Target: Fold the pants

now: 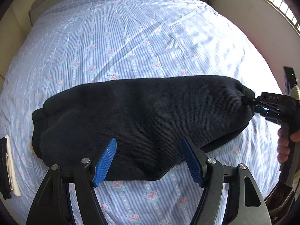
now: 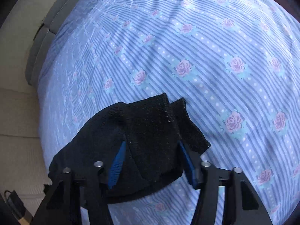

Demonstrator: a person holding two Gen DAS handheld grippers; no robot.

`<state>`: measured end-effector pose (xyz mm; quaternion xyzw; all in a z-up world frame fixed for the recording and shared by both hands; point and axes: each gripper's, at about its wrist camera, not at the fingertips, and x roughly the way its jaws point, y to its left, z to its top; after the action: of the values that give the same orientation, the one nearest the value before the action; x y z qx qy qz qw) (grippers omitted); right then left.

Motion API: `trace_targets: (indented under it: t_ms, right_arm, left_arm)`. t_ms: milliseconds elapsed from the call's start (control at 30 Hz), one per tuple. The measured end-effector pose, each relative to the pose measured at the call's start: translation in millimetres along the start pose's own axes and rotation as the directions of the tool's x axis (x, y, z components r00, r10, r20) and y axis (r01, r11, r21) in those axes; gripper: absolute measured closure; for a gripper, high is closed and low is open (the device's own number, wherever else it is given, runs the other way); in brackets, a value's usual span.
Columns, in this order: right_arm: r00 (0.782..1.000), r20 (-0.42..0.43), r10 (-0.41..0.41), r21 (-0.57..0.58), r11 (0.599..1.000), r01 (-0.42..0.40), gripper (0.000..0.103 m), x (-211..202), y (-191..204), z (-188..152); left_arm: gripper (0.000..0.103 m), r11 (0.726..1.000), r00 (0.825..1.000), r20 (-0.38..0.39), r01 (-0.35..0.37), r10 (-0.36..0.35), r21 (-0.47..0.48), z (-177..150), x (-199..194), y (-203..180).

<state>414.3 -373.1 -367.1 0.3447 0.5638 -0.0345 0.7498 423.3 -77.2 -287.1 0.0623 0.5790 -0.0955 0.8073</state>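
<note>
The black pants [image 1: 142,116] lie folded in a long band across the blue striped, rose-printed bed sheet [image 1: 131,43]. My left gripper [image 1: 149,161] hovers over their near edge with its blue pads [image 1: 105,161] wide apart, open, and the flat cloth beneath. At the band's right end my right gripper [image 1: 247,101] bites into the ribbed cuffs. In the right wrist view those cuffs [image 2: 155,123] fill the gap of the right gripper [image 2: 151,161], and both blue pads [image 2: 117,161] press against the bunched cloth.
A small folded black and white stack [image 1: 7,165] lies at the sheet's left edge. A person's hand [image 1: 285,142] holds the right gripper's handle. A window [image 1: 277,0] is at the top right. Beige floor [image 2: 18,131] runs beside the grey bed frame [image 2: 37,43].
</note>
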Motion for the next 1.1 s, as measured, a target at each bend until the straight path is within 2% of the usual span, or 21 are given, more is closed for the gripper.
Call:
trace_targets:
  t_ms: [67,200,333,400,433,467,567,667,733,833,900,967,1033,1100]
  right_arm:
    - [1.0,0.007,-0.012,-0.085,0.996,0.012,0.081,-6.3,10.5,1.3]
    - [0.997,0.057,-0.061,-0.227,0.971,0.073,0.085,-23.5,33.1,-5.5]
    - [0.988,0.117,-0.105,-0.207,0.97,0.127,0.086,-42.4,27.4,-8.4]
    - [0.988,0.098,-0.115,-0.206,0.969,0.133,0.084,-37.8,19.9,-7.7]
    - [0.989,0.094,-0.116,-0.205,0.97,0.133,0.075,-33.4,15.8,-6.6]
    - [0.987,0.089,-0.135,-0.204,0.967,0.151,0.058,-30.8,13.3,-6.3]
    - [0.977,0.121,-0.173,-0.176,0.965,0.193,0.031,-42.0,2.8,-8.3]
    - [0.968,0.186,-0.166,-0.067,0.981,0.181,0.027,-68.5,-13.9,-16.2]
    - [0.973,0.206,-0.105,0.004,0.994,0.106,0.022,-78.8,-26.3,-22.8]
    - [0.987,0.159,0.019,0.084,0.996,-0.033,0.021,-67.0,-42.7,-26.4]
    - [0.991,0.115,0.069,0.135,0.987,-0.084,0.021,-48.7,-50.6,-24.1]
    - [0.991,0.098,0.09,0.204,0.973,-0.108,0.023,-41.6,-57.7,-23.5]
    - [0.985,0.14,0.1,0.23,0.964,-0.131,0.025,-48.7,-60.7,-25.9]
    - [0.984,0.149,0.096,0.221,0.967,-0.128,0.032,-53.2,-58.7,-30.0]
  left_arm:
    - [0.032,1.0,1.0,-0.011,-0.003,0.003,-0.002,0.1,6.1,-0.8]
    - [0.032,1.0,0.999,-0.035,0.006,-0.007,-0.016,3.9,15.8,-4.4]
    - [0.032,1.0,0.999,-0.052,0.012,-0.011,0.008,5.8,24.1,-13.3]
    - [0.032,1.0,0.998,-0.064,0.001,0.001,0.026,5.0,30.7,-16.8]
    - [0.032,0.999,0.997,-0.075,-0.012,0.014,0.035,3.9,35.2,-18.3]
    - [0.032,0.999,0.996,-0.087,-0.015,0.018,0.04,2.5,38.9,-18.9]
    - [0.032,0.999,0.993,-0.119,-0.017,0.022,0.04,-3.1,46.3,-18.6]
    - [0.033,1.0,0.996,-0.085,-0.003,0.004,0.017,-4.3,30.9,-16.2]
    - [0.032,1.0,0.999,-0.047,0.016,-0.016,-0.004,-3.2,16.7,-14.3]
    - [0.032,0.999,0.999,-0.022,0.035,-0.035,0.001,0.1,3.7,-16.8]
    - [0.032,0.999,1.0,-0.012,0.029,-0.028,0.025,1.8,-1.1,-21.2]
    - [0.032,0.999,1.0,-0.007,0.028,-0.027,0.044,5.8,-4.4,-25.3]
    - [0.032,0.998,0.999,-0.006,0.04,-0.04,0.046,6.0,-6.0,-28.8]
    - [0.032,0.998,0.999,-0.01,0.051,-0.051,0.039,6.9,-6.0,-31.3]
